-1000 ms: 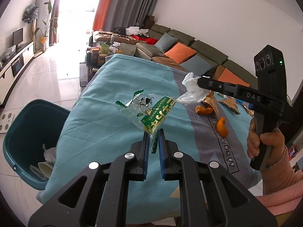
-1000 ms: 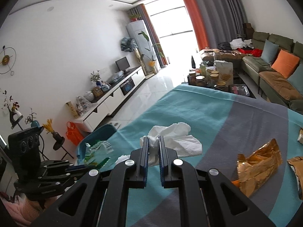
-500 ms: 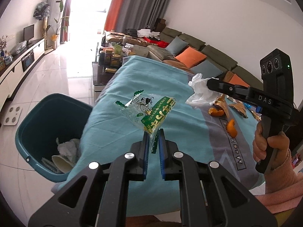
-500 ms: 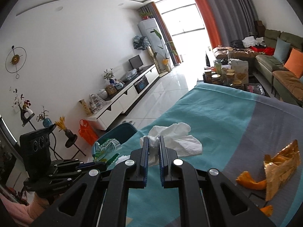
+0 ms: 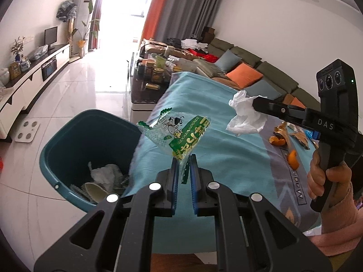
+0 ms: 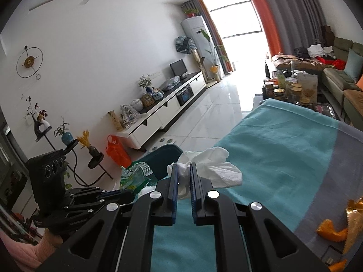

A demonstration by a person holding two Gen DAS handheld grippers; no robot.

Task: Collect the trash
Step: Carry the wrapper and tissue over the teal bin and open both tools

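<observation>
From the left wrist camera, your left gripper (image 5: 184, 158) pinched the bottom corner of a green snack wrapper (image 5: 179, 133), its blue pads pressed against the plastic. The wrapper hung in the air over the near left edge of the table (image 5: 204, 104), which was covered by a teal cloth, right beside the teal trash bin (image 5: 68, 145) standing on the floor. The bin held crumpled paper and a cup. Your right gripper (image 5: 255, 104) reached in from the right, clamped on a crumpled white tissue (image 5: 246, 117) above the cloth. Orange peels (image 5: 278, 139) and gold foil lay toward the table's right edge.

From the right wrist camera, your right gripper (image 6: 182, 170) squeezed the tissue (image 6: 211, 167) between its pads, above the table's left edge. Your left gripper (image 6: 127, 193) showed at lower left with the wrapper (image 6: 133, 176), and the bin's rim (image 6: 163, 151) peeked out behind.
</observation>
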